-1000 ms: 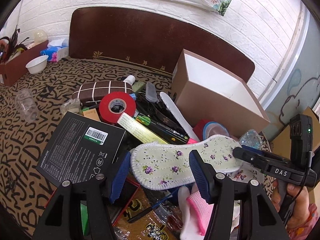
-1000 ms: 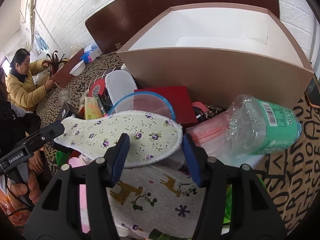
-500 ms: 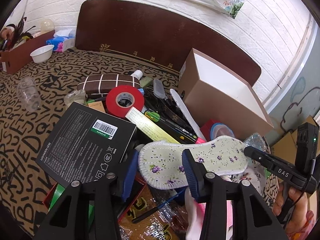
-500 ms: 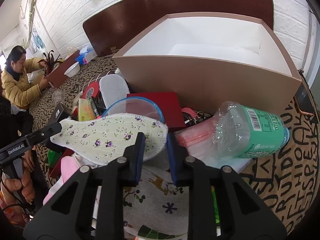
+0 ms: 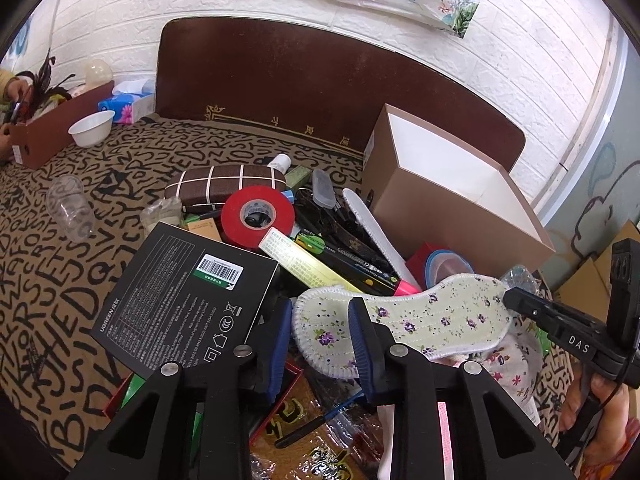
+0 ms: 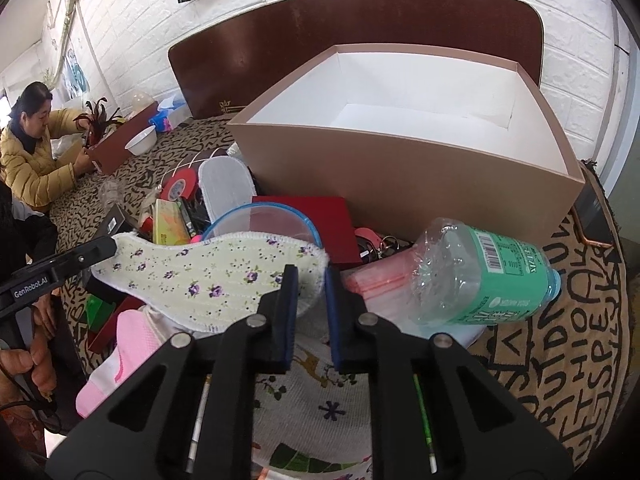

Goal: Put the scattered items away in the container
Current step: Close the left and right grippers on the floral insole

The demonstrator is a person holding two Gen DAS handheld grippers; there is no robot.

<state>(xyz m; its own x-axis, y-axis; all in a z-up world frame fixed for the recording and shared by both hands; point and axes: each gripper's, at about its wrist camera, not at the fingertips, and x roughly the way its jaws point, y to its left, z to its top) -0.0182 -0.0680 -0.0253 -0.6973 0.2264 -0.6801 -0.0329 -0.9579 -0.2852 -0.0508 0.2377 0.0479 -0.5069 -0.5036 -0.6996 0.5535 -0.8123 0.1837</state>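
The open cardboard box (image 6: 408,184) is the container, standing empty at the bed's headboard end with its mouth up, ready for loading. The clutter lies heaped just in front of the box on the letter-print bedspread (image 5: 60,280). Nearer than the box, the floral insole (image 6: 208,276) spans the pile, lifted clear so it can go in as one flat piece. The right tool (image 6: 311,300) is clenched on the insole's broad end beside the crushed bottle (image 6: 484,276). The left tool (image 5: 320,340) straddles the heel end, pads (image 5: 360,332) apparently just meeting it, probably to steady the floppy length.
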